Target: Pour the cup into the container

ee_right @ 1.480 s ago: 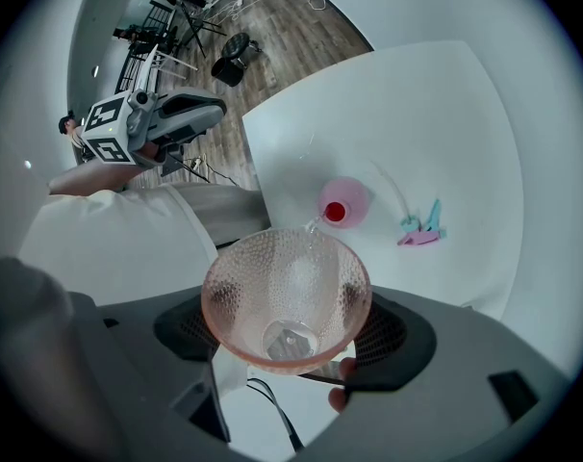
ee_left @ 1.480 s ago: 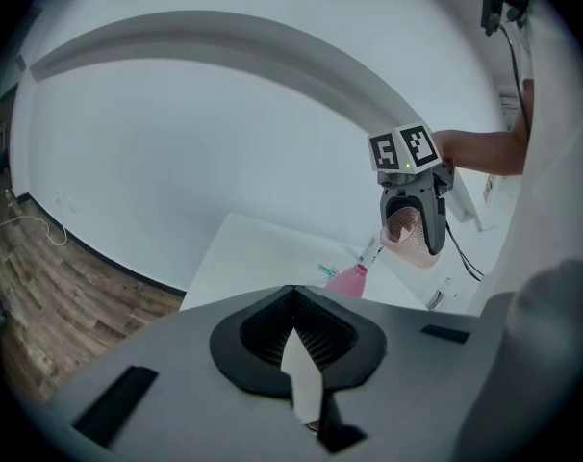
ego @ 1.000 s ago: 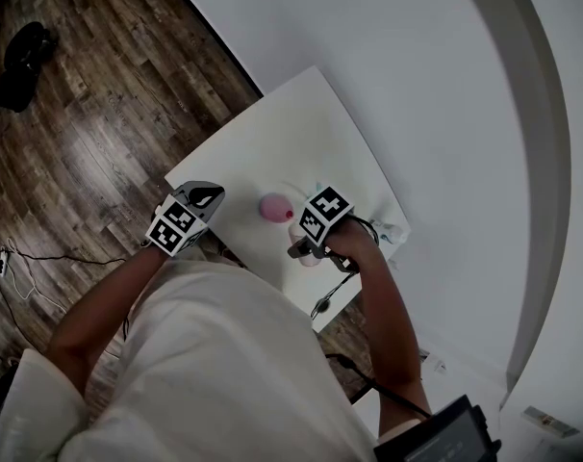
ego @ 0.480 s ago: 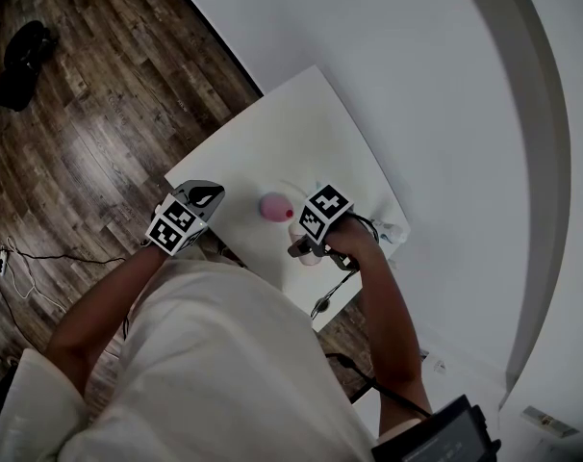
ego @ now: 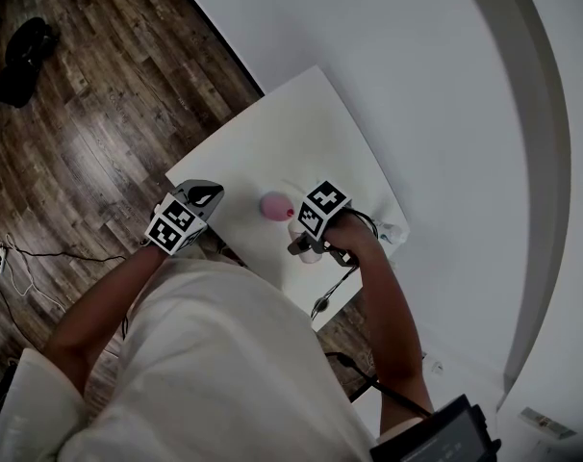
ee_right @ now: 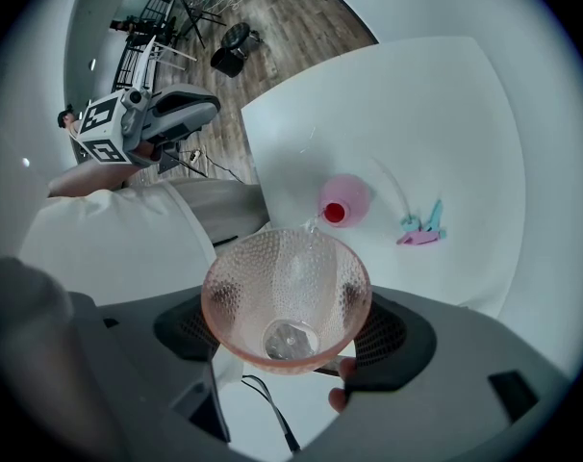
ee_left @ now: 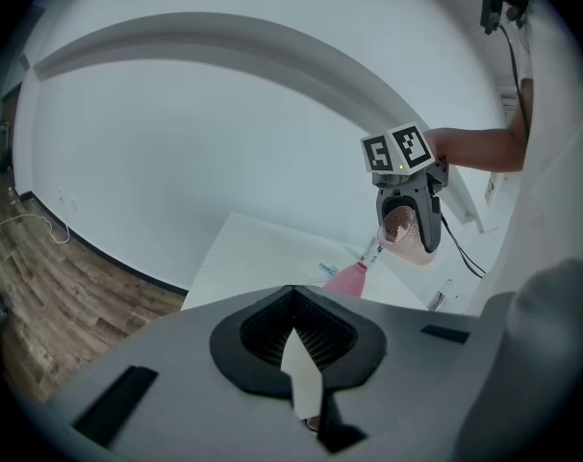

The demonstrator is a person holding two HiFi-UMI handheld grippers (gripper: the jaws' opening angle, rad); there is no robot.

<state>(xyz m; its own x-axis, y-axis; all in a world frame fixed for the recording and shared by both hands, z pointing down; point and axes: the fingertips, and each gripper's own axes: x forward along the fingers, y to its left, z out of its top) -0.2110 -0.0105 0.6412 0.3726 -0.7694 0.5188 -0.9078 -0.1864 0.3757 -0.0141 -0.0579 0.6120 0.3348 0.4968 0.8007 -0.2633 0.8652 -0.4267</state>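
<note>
My right gripper (ee_right: 290, 340) is clenched on the cup (ee_right: 272, 277) at lower centre of the right gripper view. The cup is tipped, with its lip toward the container (ee_right: 344, 200) just above it on the table (ee_right: 417, 104). A thin clear stream seems to run from the lip to the container's red mouth, so I judge the pour under way. The pink, dimpled, see-through cup looks nearly drained; finishing and setting it down remain. My left gripper (ee_left: 299, 378) is closed on nothing.

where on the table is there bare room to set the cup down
Bare: the far half of the table, beyond the container. Crowded: the near side, with container, clips and the held cup.
</note>
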